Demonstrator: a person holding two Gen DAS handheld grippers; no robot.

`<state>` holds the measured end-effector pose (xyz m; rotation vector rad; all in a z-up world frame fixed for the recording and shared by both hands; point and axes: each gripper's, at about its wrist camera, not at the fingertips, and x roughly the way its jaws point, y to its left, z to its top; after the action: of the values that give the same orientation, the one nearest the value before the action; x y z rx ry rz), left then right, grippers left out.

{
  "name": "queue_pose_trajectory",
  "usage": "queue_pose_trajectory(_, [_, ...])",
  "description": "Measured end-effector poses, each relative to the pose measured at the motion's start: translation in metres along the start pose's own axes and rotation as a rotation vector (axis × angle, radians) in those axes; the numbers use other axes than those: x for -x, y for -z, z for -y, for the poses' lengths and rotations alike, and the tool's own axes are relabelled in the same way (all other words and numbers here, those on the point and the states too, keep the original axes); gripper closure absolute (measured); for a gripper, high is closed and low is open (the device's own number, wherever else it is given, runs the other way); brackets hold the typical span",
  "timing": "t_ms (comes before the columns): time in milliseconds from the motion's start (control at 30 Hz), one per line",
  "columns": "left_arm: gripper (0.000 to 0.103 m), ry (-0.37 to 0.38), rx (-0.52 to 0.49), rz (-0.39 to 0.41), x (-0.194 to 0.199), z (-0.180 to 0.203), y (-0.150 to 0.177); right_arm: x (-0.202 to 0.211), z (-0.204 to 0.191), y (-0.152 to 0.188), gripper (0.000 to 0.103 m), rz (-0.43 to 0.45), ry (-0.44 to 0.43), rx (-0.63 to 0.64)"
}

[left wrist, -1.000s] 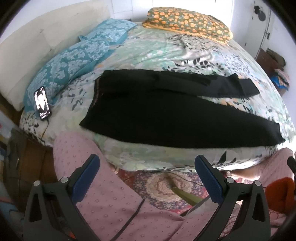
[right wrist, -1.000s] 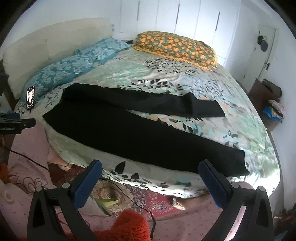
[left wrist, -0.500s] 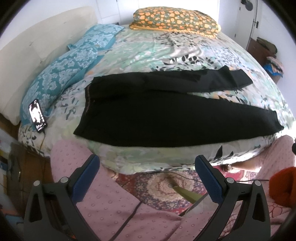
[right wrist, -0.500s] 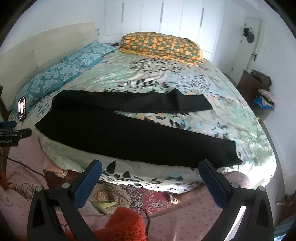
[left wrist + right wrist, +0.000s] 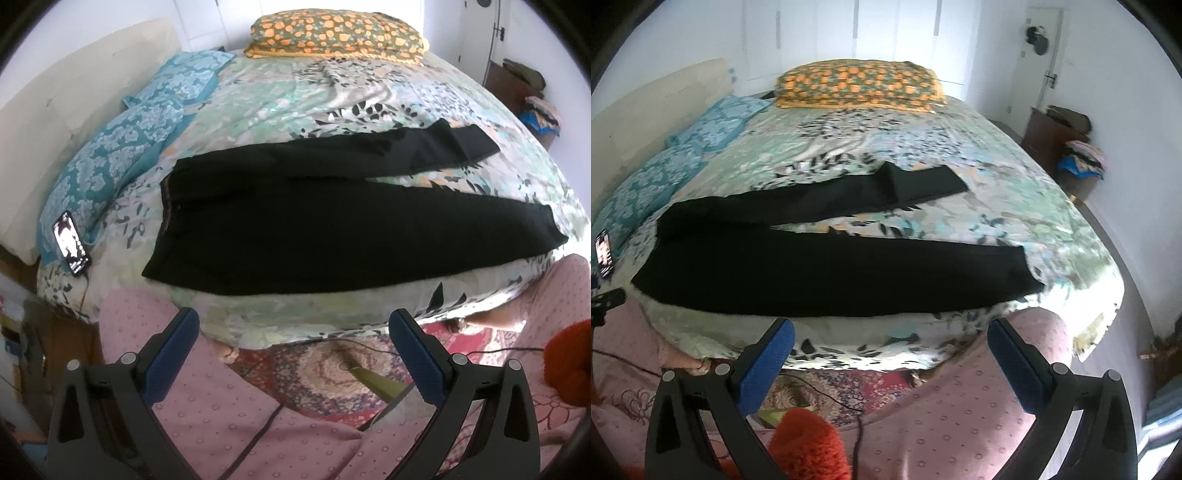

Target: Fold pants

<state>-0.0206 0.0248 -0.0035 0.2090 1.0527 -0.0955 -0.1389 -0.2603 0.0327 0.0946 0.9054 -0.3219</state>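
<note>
Legible text, labels, brands, numbers: none. Phone (image 5: 71, 243) on the bed's (image 5: 332, 92) left edge: screen lit, its content too small and blurred to read.

Your right gripper (image 5: 890, 350) hangs off the near edge of the bed (image 5: 960, 221) with its blue-padded fingers (image 5: 766, 363) spread wide and nothing between them, well short of the black pants (image 5: 827, 269). Those pants lie flat across the floral bedspread, waistband at your left, the near leg running along the edge toward the right corner and the far leg angling away with its cuff turned over. A lit phone (image 5: 604, 253) sits at the far left by the blue pillows (image 5: 665, 173), and an orange-patterned pillow (image 5: 858, 85) rests at the far side.
</note>
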Motion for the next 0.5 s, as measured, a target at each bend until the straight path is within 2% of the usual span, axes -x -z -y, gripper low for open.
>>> queue_pose_trajectory(133, [0.001, -0.003, 0.022, -0.005, -0.001, -0.004, -0.001, -0.003, 0.006, -0.001, 0.0, -0.01, 0.004, -0.024])
queue_pose_trajectory(500, [0.001, -0.002, 0.006, -0.013, -0.005, -0.002, -0.003, -0.008, -0.01, -0.004, 0.0, -0.015, -0.02, 0.05])
